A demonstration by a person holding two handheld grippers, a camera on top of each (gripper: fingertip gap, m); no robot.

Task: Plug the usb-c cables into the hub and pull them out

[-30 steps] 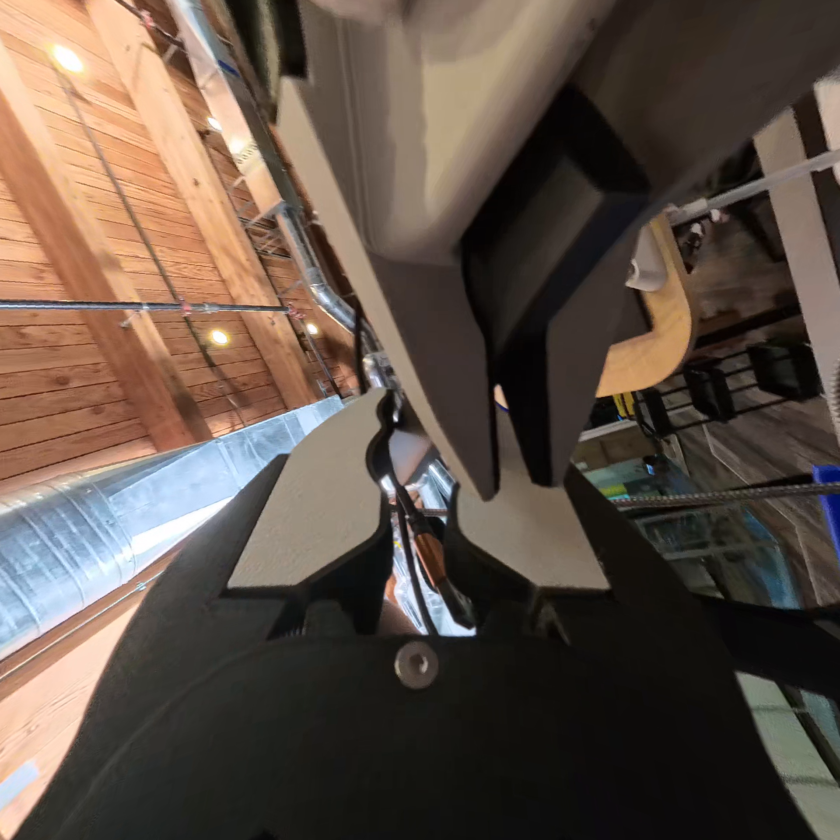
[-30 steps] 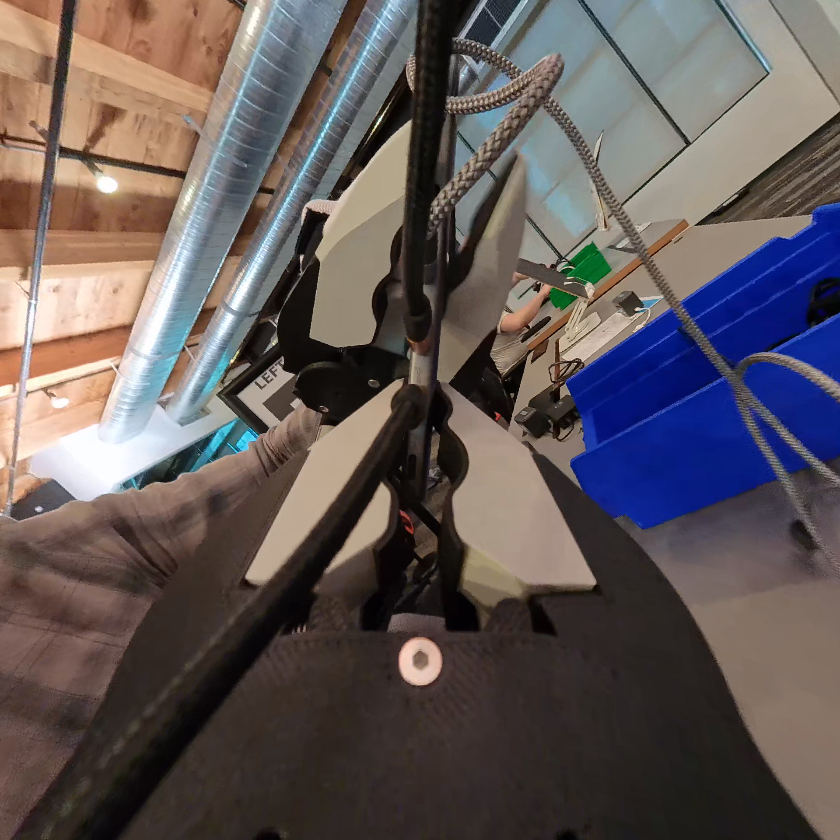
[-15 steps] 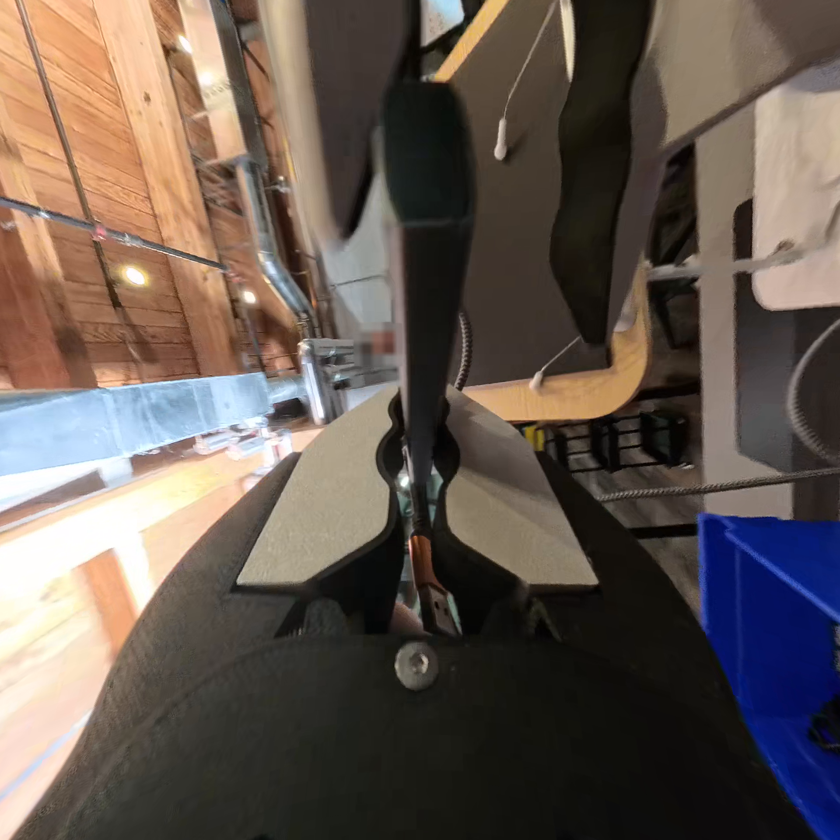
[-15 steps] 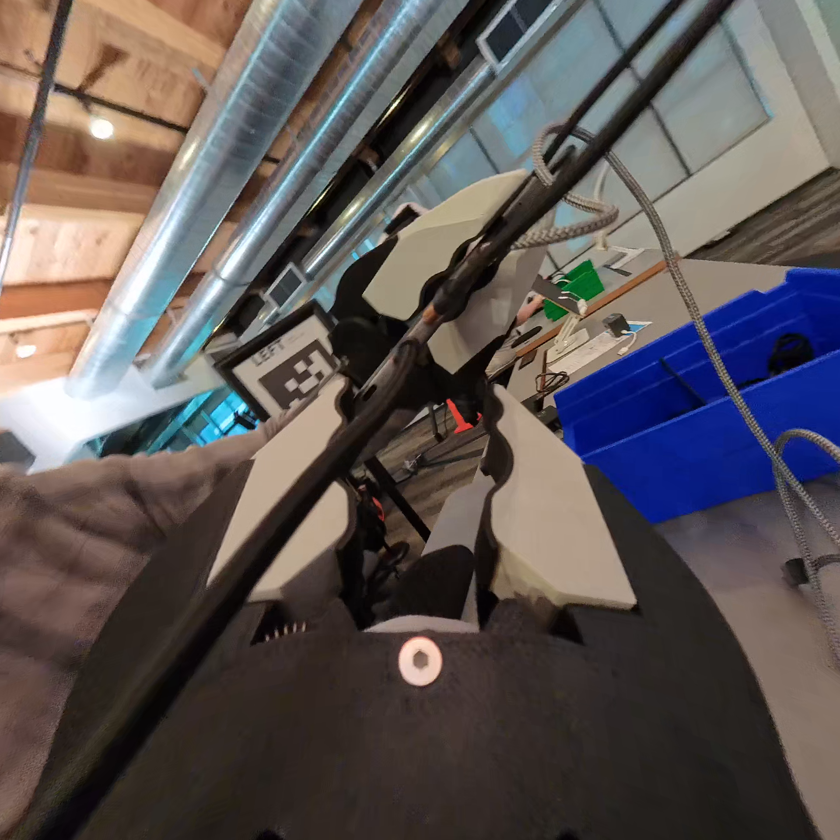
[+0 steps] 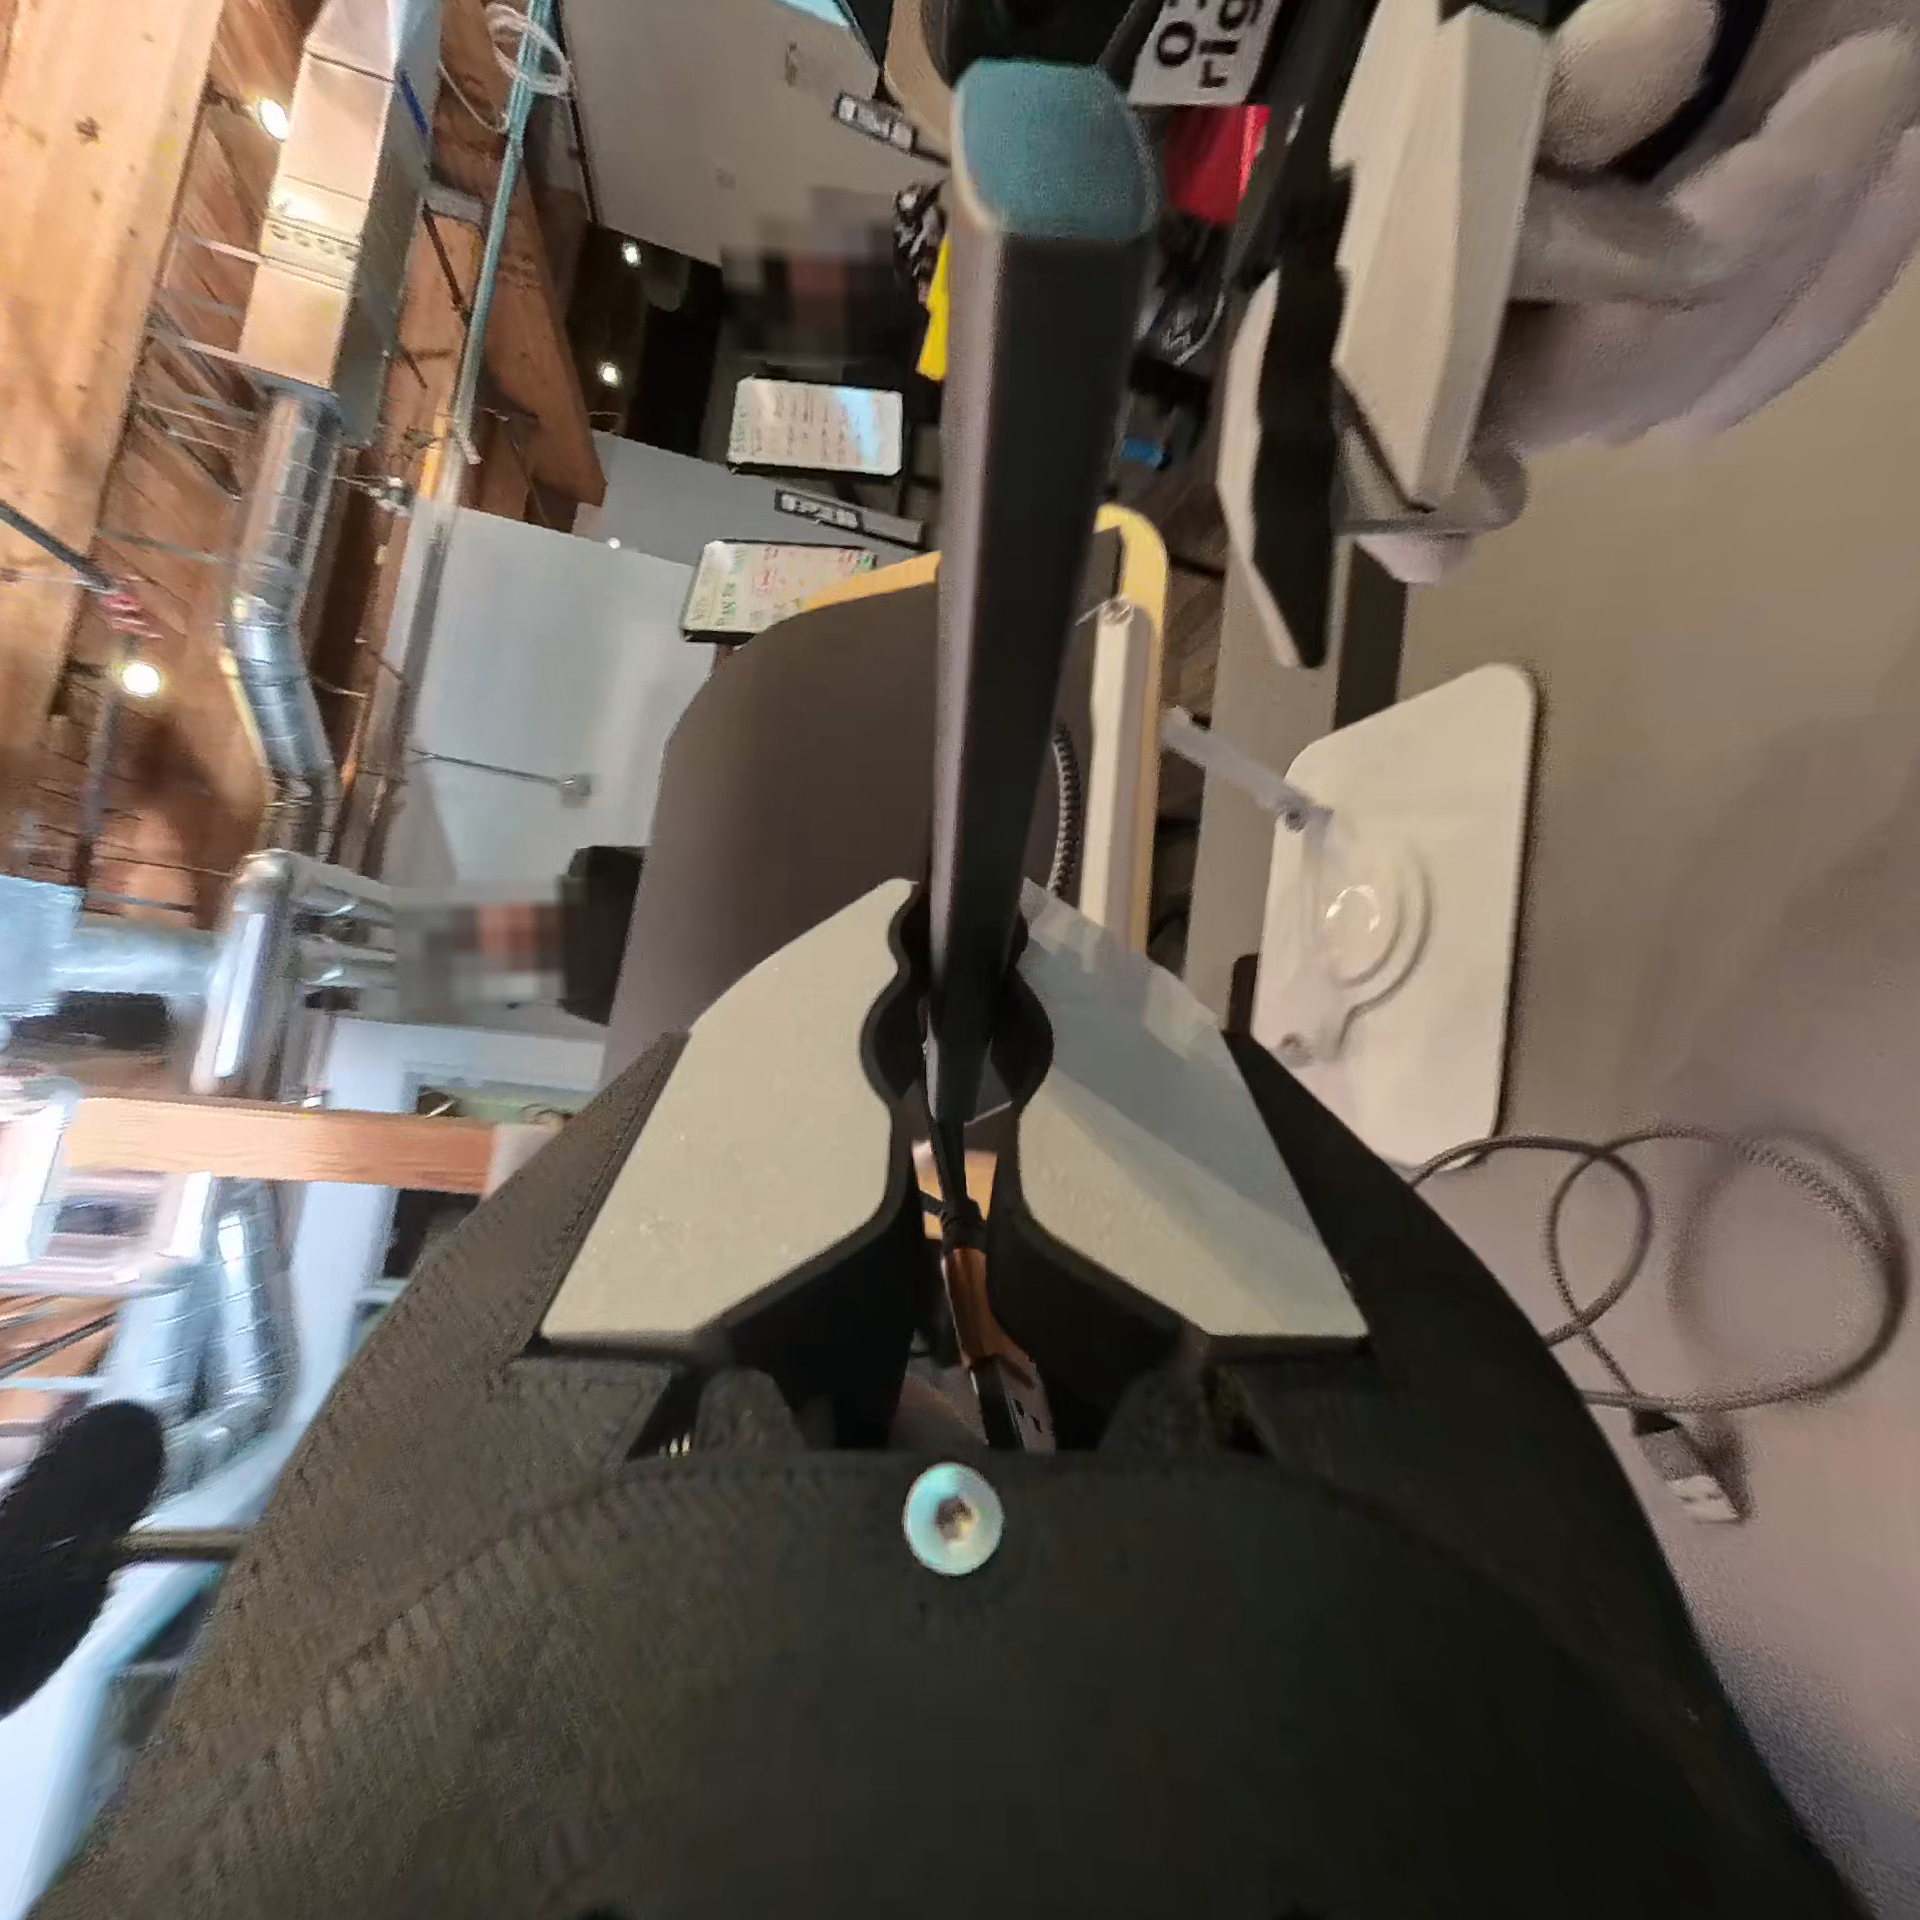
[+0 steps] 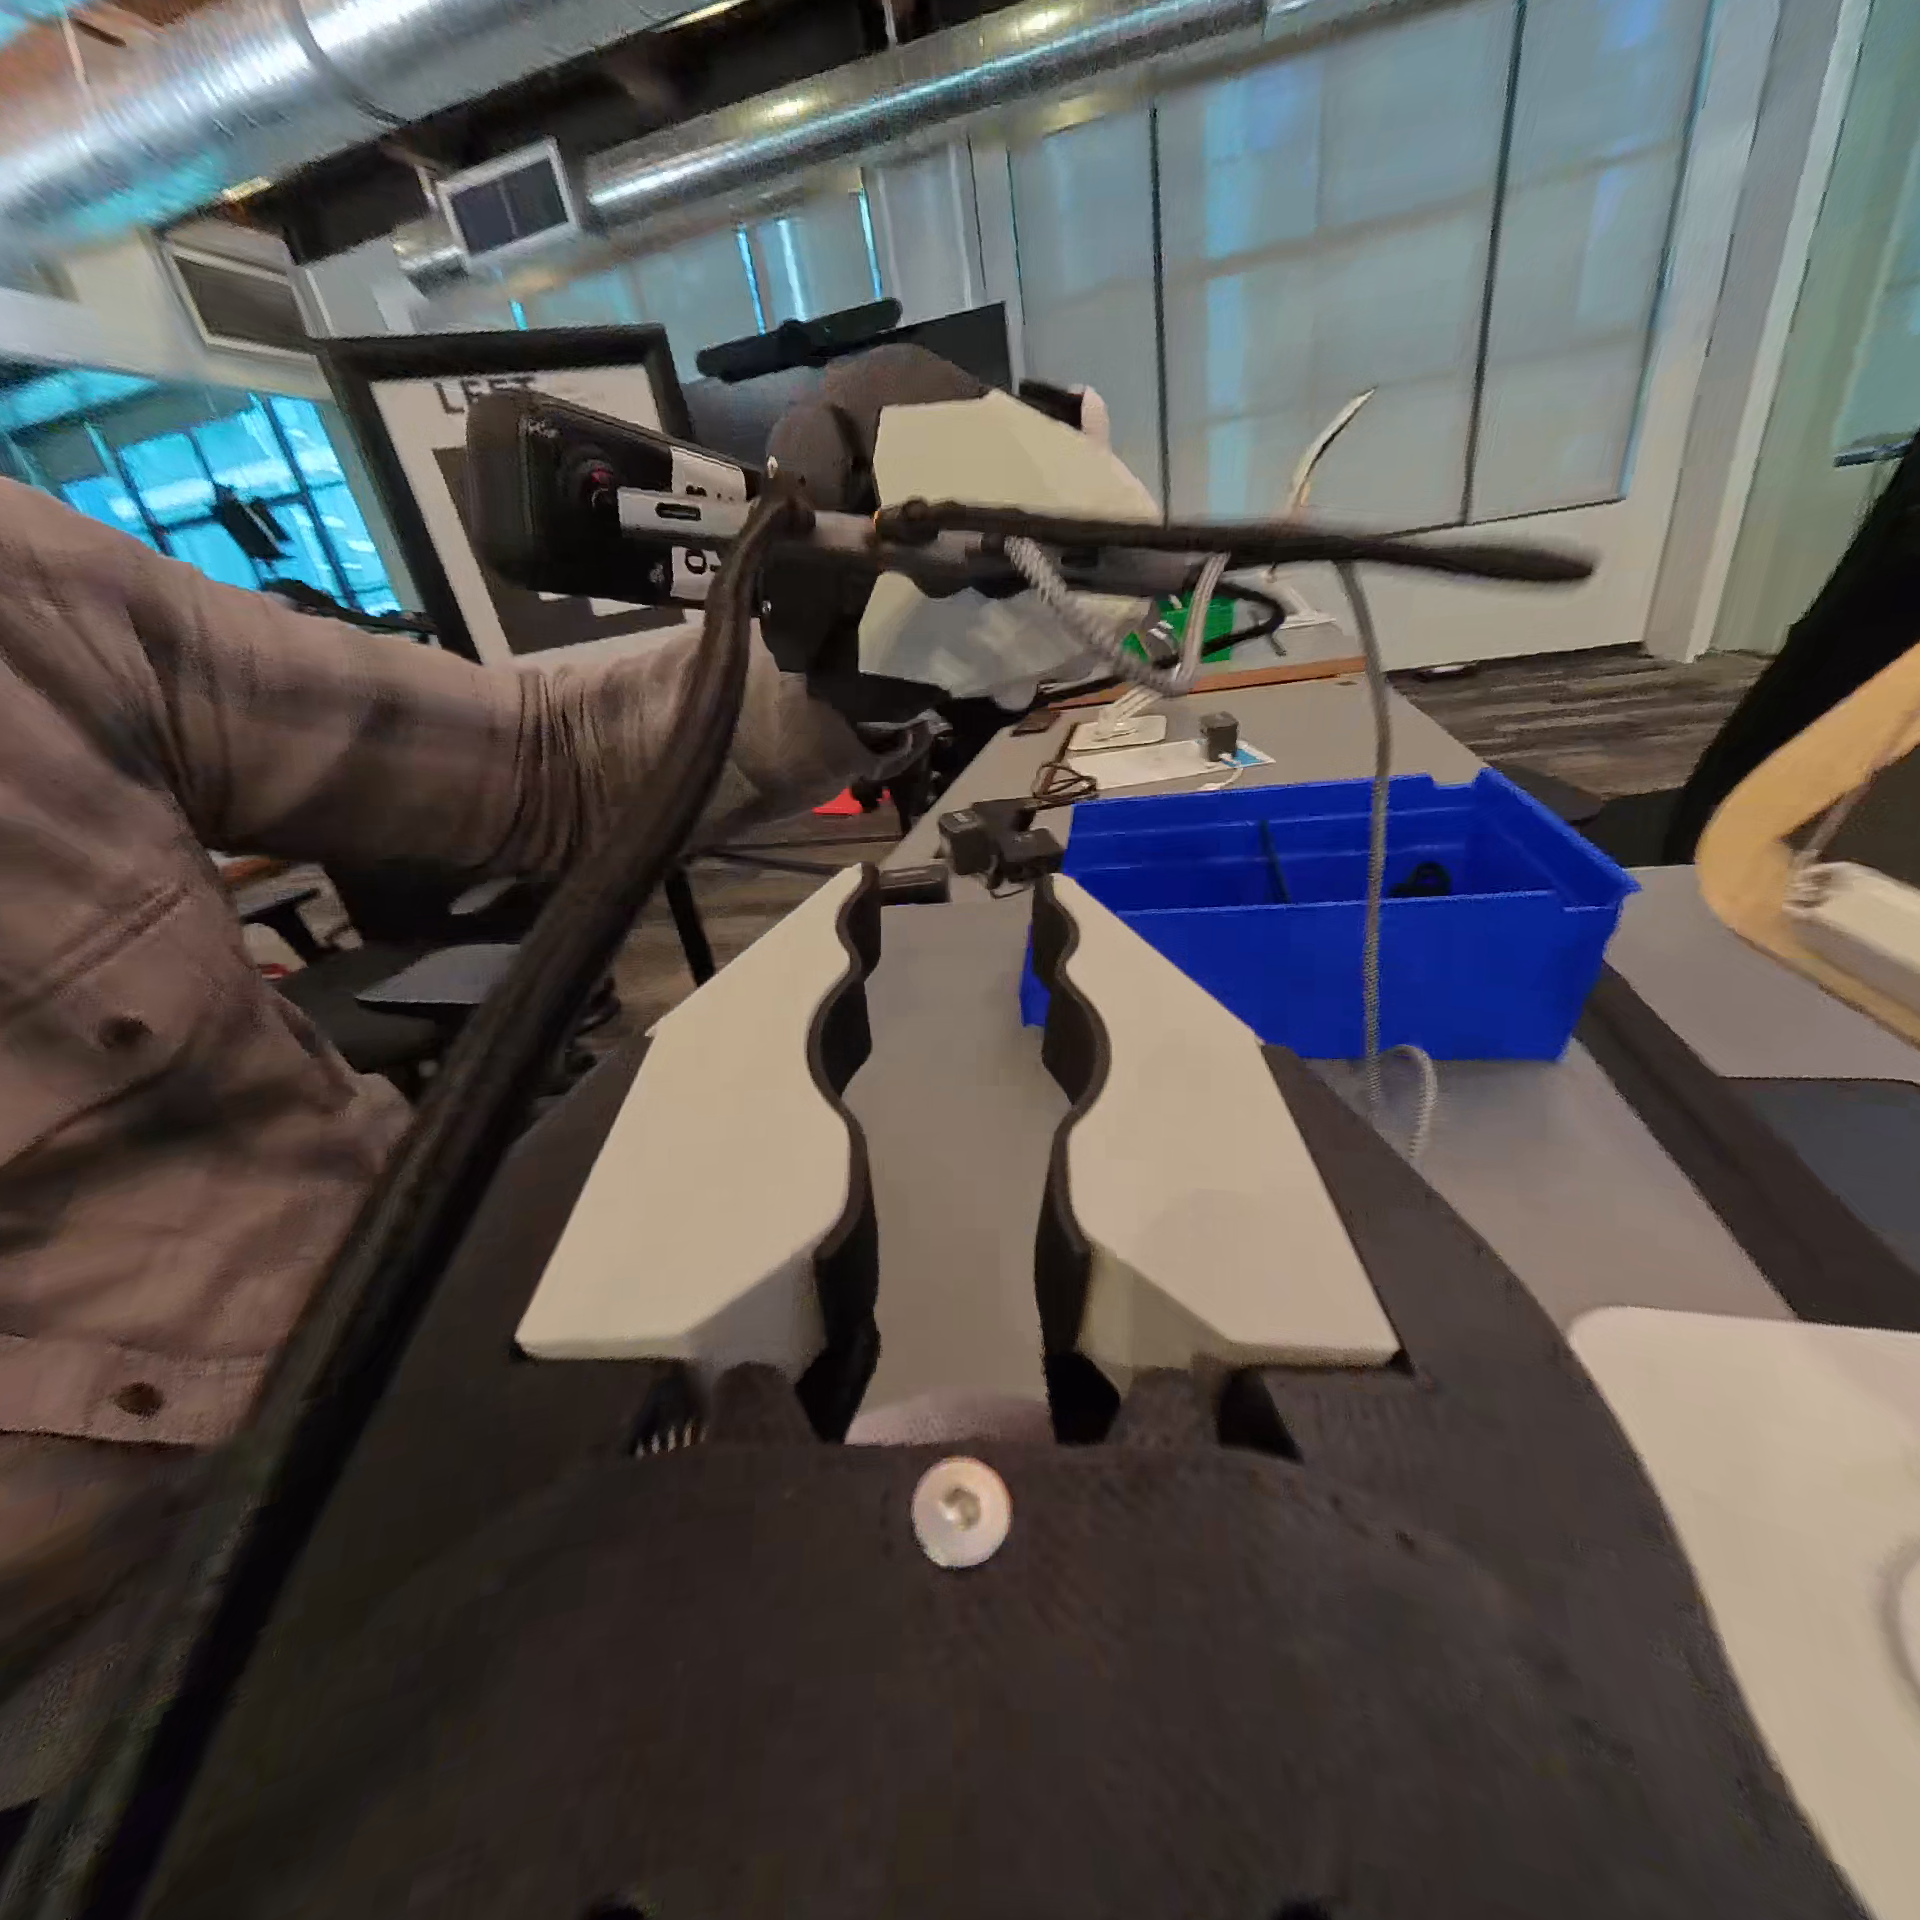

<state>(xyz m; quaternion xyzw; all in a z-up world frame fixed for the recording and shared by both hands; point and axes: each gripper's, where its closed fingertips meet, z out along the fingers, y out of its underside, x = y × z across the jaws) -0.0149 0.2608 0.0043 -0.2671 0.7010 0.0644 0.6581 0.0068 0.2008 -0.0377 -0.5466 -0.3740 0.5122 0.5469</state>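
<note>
My left gripper (image 5: 961, 935) is shut on the dark slim hub (image 5: 1023, 540), which sticks out forward past the fingertips. The hub's black tail cable with a copper-coloured collar (image 5: 971, 1288) runs back between the fingers. In the right wrist view the left gripper (image 6: 1122, 561) holds the hub (image 6: 1403, 551) level in the air, and the black cable (image 6: 582, 935) hangs down to the left. A grey braided cable (image 6: 1377, 831) drops from near the hub to the table; whether it is plugged in I cannot tell. My right gripper (image 6: 951, 894) is open and empty above the grey table, apart from the hub.
A blue bin (image 6: 1351, 966) stands on the grey table (image 6: 1558, 1174) just beyond my right gripper. A white pad (image 5: 1455, 987) lies on the table, with a loose braided cable and plug (image 5: 1694, 1475) beside it. A person's sleeve (image 6: 312, 727) fills the left.
My right gripper let go of the black cable, opened wide and drew back down toward the table. My left gripper swung the hub from pointing at the ceiling to level.
</note>
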